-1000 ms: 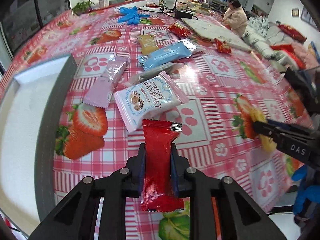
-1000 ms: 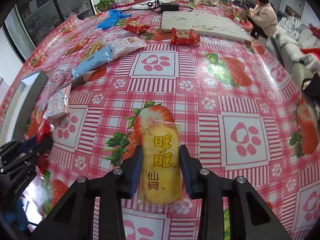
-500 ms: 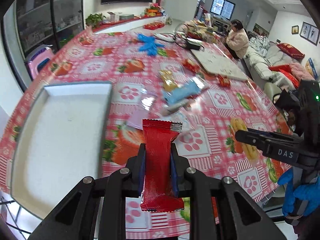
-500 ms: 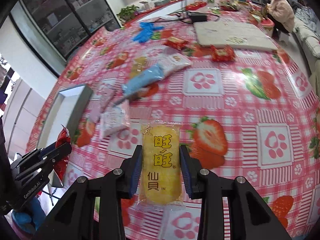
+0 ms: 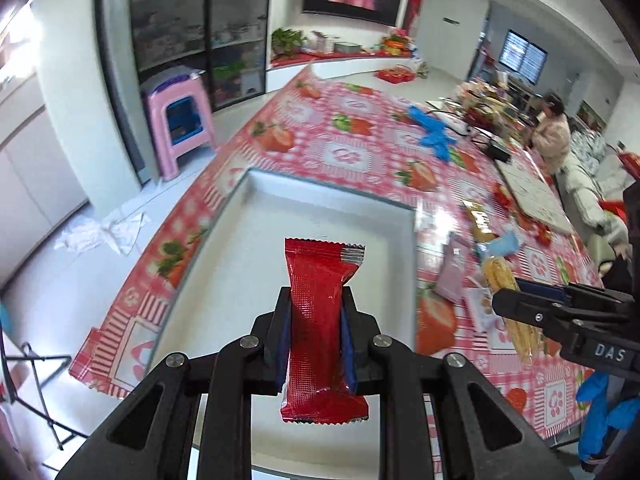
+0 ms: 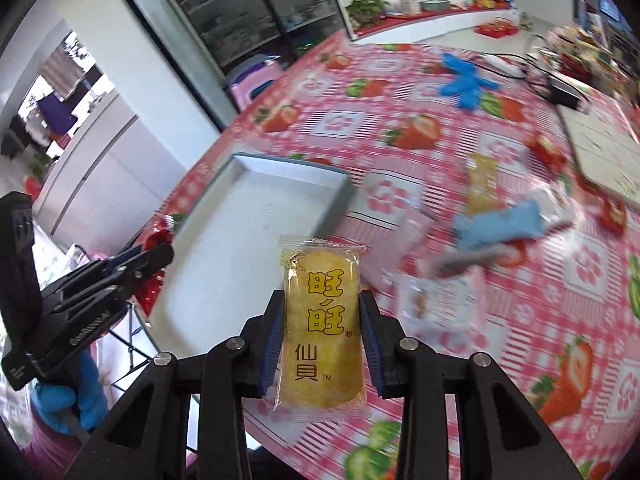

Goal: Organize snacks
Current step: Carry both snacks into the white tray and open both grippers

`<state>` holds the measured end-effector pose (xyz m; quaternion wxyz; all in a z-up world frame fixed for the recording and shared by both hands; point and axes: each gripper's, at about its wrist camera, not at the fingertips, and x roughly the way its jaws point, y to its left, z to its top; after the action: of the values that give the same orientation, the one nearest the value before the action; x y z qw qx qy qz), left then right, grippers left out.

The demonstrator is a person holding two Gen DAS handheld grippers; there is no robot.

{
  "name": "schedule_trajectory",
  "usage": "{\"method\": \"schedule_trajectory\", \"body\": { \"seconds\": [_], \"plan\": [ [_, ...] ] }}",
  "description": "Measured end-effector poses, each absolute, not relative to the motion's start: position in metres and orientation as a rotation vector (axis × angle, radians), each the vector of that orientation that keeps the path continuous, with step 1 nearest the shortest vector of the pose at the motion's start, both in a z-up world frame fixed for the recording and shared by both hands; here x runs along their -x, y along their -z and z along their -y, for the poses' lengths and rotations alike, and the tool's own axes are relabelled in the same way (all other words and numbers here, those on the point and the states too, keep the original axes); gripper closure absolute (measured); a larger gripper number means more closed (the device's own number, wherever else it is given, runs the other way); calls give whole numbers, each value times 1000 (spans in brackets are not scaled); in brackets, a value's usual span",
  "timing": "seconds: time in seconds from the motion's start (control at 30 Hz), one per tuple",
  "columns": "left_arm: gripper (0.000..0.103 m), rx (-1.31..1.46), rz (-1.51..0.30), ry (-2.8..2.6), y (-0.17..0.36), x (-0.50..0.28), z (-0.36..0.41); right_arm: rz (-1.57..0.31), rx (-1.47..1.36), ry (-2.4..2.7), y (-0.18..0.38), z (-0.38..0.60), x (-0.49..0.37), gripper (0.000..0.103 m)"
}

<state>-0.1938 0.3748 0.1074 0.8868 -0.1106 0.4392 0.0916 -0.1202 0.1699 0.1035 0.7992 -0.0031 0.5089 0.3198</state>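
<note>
My left gripper [image 5: 316, 316] is shut on a red snack packet [image 5: 320, 320] and holds it in the air over the near part of the white tray [image 5: 256, 240]. My right gripper [image 6: 322, 320] is shut on a yellow rice-cracker packet [image 6: 322, 328], held above the table just right of the white tray [image 6: 240, 232]. The right gripper with its yellow packet [image 5: 508, 296] shows at the right of the left wrist view. The left gripper [image 6: 136, 264] shows at the left of the right wrist view. The tray's white inside shows nothing lying in it.
Several loose snack packets lie right of the tray: a blue one [image 6: 500, 224], a pink one [image 5: 454, 268], a white cranberry one [image 6: 440, 300], a yellow one [image 6: 480, 184]. Blue gloves [image 5: 434, 136] lie farther back. A pink stool [image 5: 180, 120] stands beside the table. A person [image 5: 554, 136] sits far right.
Both grippers have risen and swung left with their packets. The tray, at the left edge of the left wrist view a second ago, now lies straight under the left gripper.
</note>
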Motion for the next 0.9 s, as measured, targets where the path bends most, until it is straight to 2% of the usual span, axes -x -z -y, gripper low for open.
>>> {"method": "schedule_trajectory", "body": {
  "seconds": [0.3,0.5,0.53,0.57,0.6,0.67,0.83,0.9],
  "plan": [
    [79,289,-988,-244,-60,194,-408,-1173,73,-792,-81,-269,106,66],
    [76,256,-1002,-249,-50,195,-411,-1221,103,-779,-65,-296,97,65],
    [71,248,-998,-243,-52,195,-410,-1236,106,-775,-62,-299,95,65],
    [63,244,-992,-236,-54,196,-410,-1246,106,-771,-60,-299,93,56],
    [58,238,-982,-227,-58,196,-408,-1251,103,-768,-58,-300,90,36],
    [43,214,-943,-199,-70,195,-401,-1242,90,-745,-60,-292,85,18],
    [22,99,-859,-43,-105,188,-354,-1236,33,-641,-71,-243,61,18],
    [20,38,-850,30,-113,184,-328,-1229,-4,-573,-74,-212,48,18]
  ]
}}
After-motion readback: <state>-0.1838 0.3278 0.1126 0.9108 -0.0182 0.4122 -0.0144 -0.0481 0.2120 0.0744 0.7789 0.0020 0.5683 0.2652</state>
